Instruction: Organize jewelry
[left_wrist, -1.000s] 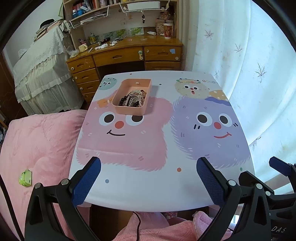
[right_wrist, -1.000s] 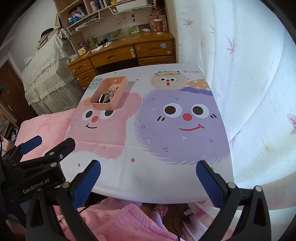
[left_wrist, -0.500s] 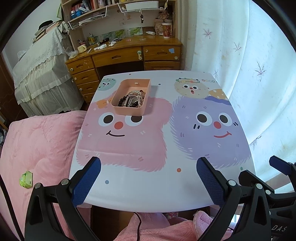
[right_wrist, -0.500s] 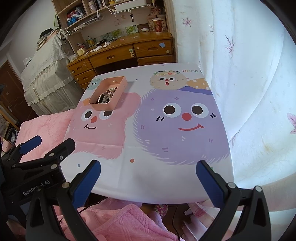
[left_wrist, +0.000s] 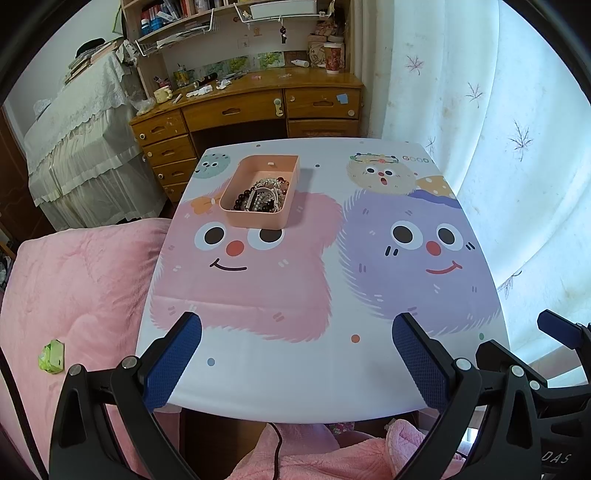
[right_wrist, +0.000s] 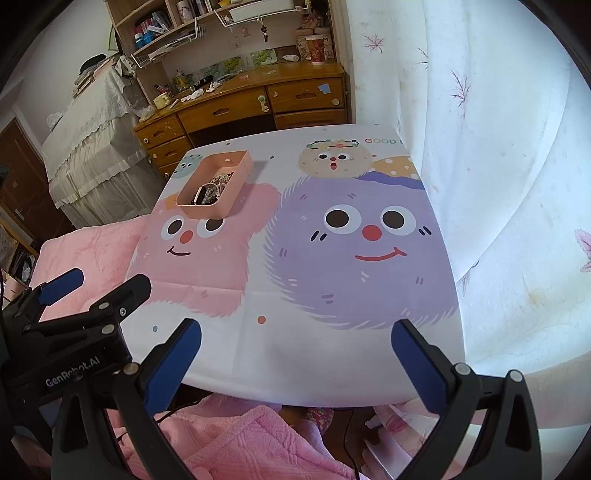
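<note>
Showing green packet, left view only.

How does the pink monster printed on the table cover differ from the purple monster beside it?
The pink monster is blocky and pink; the purple monster is round and purple. The pink box of jewelry sits on the pink monster's top edge, whereas the purple monster has nothing on it. Both have round eyes, a red nose and a smile.

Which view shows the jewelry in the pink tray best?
The left wrist view: it looks down into the pink tray, showing the jewelry spread out. In the right wrist view the tray's near wall hides part of the pile.
</note>
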